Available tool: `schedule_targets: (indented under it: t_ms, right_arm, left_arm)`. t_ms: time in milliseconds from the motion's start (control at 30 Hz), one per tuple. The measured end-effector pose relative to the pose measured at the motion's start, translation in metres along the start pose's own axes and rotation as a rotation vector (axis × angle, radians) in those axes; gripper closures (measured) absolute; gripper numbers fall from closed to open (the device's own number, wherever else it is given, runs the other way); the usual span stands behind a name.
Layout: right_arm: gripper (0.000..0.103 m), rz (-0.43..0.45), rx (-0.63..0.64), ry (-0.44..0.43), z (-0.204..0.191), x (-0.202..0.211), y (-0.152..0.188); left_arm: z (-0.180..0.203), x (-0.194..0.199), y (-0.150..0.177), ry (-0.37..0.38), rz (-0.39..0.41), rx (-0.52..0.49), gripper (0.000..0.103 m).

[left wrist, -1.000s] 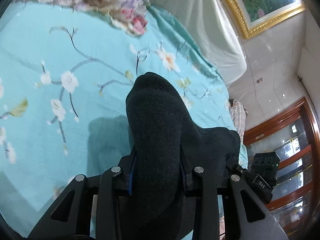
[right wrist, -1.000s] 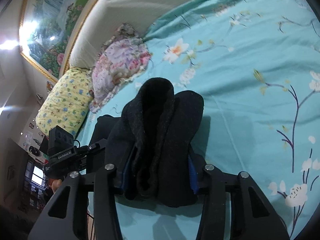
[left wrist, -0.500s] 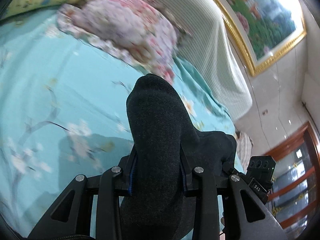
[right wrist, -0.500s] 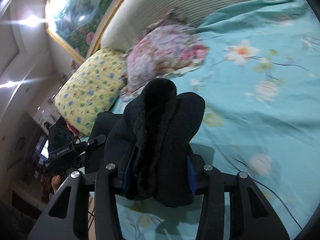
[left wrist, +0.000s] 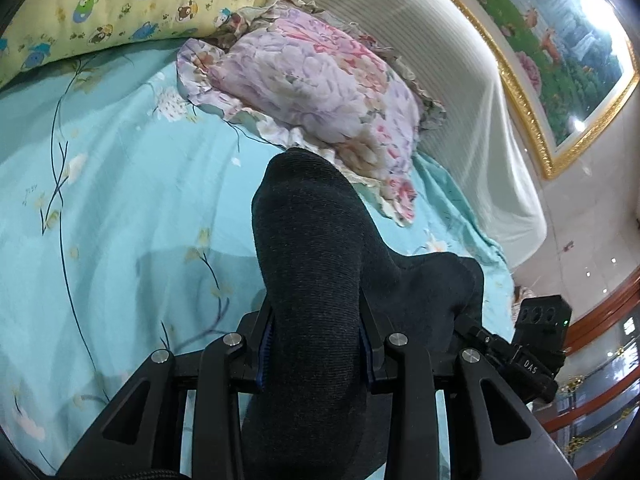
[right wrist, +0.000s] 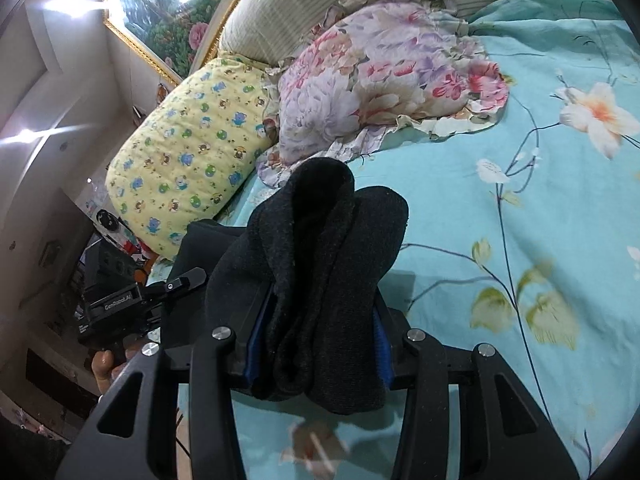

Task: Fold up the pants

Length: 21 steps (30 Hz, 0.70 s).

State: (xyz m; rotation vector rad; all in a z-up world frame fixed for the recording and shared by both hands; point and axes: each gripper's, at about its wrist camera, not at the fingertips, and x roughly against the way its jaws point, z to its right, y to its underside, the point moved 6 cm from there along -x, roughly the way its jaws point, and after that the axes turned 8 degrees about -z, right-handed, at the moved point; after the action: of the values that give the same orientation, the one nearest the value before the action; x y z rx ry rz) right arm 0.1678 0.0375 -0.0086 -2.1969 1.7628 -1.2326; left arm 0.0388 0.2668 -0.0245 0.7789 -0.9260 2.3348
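The pants [left wrist: 316, 264] are dark charcoal knit fabric, held up above the bed between both grippers. My left gripper [left wrist: 318, 344] is shut on a thick bunch of the pants, which bulges up past the fingertips and hides them. My right gripper [right wrist: 316, 332] is shut on another bunched fold of the pants [right wrist: 320, 248], doubled over into two lobes. The fabric spans between the two grippers. The right gripper shows in the left wrist view [left wrist: 536, 340] and the left gripper in the right wrist view [right wrist: 120, 304].
A turquoise floral bedsheet [left wrist: 100, 220] lies below. A pink floral pillow [left wrist: 320, 88] and a yellow cartoon pillow [right wrist: 188, 152] lie by the striped headboard [left wrist: 432, 60]. A gold-framed painting [left wrist: 560, 40] hangs above. A wooden cabinet [left wrist: 600, 360] stands at right.
Both grippers have lifted and tilted toward the head of the bed with the pants still held. The pillows and headboard have come into view.
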Motion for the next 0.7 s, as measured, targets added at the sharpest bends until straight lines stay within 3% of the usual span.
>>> schedule_targets:
  t_ms: [300,400,633,700]
  right_arm:
    - [0.056,-0.038,-0.002,0.036,0.013,-0.027,-0.012]
    - [0.051,-0.052,0.028,0.098,0.018,-0.034,-0.008]
    - [0.036,-0.06,0.033,0.136,0.029,-0.036,-0.006]
    - [0.036,-0.061,0.039,0.144,0.029,-0.036,-0.006]
  left_arm:
    - [-0.017,-0.022,-0.005,-0.064,-0.018,-0.005,0.068]
    - [-0.025,-0.028,-0.002,-0.087,-0.026,-0.001,0.063]
    - [-0.024,-0.03,0.005,-0.191,-0.011,-0.049,0.05]
    - [-0.023,-0.027,0.006,-0.206,-0.006,-0.05,0.048]
